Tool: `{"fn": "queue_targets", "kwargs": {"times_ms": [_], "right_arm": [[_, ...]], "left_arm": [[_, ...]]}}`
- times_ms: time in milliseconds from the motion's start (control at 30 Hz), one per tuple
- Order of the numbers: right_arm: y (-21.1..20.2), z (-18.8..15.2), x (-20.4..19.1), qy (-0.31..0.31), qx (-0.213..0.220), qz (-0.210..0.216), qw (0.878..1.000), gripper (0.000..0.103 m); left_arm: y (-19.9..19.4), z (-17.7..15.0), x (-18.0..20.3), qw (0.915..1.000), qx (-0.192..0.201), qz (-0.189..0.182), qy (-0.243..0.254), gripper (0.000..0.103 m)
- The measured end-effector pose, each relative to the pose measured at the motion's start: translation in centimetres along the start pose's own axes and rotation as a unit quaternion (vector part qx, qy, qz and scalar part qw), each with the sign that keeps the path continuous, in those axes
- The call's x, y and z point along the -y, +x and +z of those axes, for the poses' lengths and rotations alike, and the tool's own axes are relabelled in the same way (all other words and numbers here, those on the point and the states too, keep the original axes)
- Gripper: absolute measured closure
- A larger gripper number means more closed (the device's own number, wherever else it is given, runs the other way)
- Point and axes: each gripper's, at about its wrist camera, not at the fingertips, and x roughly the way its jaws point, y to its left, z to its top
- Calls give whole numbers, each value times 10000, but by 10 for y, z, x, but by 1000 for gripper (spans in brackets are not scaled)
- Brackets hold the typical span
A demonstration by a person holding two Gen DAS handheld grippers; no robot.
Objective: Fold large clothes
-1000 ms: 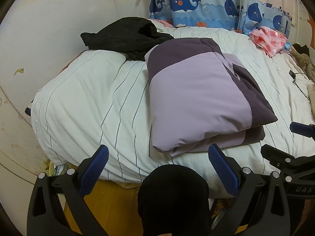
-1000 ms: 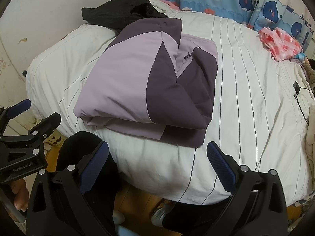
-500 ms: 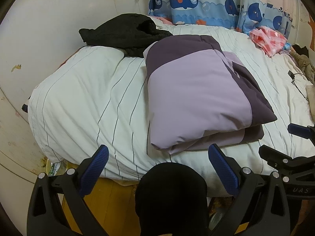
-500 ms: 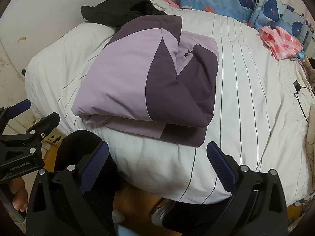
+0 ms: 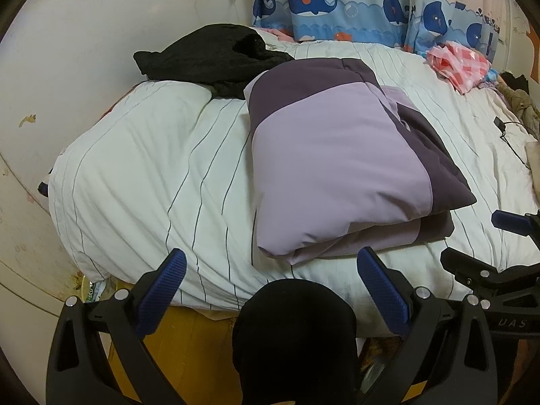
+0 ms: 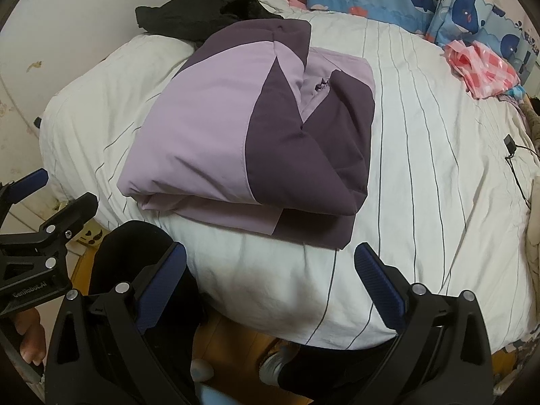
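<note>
Purple two-tone jacket [image 5: 341, 158] seen folded on striped white duvet [image 5: 152, 182], near bed's front edge. Left view: left gripper [image 5: 270, 280] held off bed edge, fingers apart, nothing clamped; black garment [image 5: 209, 57] piled behind jacket, touching its far corner. Right view: right gripper [image 6: 270, 270] held short of bed, fingers spread wide, nothing gripped; jacket [image 6: 249, 135] ahead; pink checked cloth [image 6: 482, 67] well apart at far right.

A home bedroom is shown: a bed [image 5: 141, 182] with striped bedding is seen centrally, and whale-print curtains [image 5: 341, 3] are hung at twelve o'clock.
</note>
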Motion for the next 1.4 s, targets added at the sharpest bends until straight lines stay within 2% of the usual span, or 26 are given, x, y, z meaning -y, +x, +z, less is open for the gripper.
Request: {"fn": "queue_targets", "kwargs": {"times_ms": [1400], "right_arm": [[0,2,-1,-5,-17,-5,10000,7]], "left_arm": [[2,-2,-3,10000,2,-3,21,6]]}}
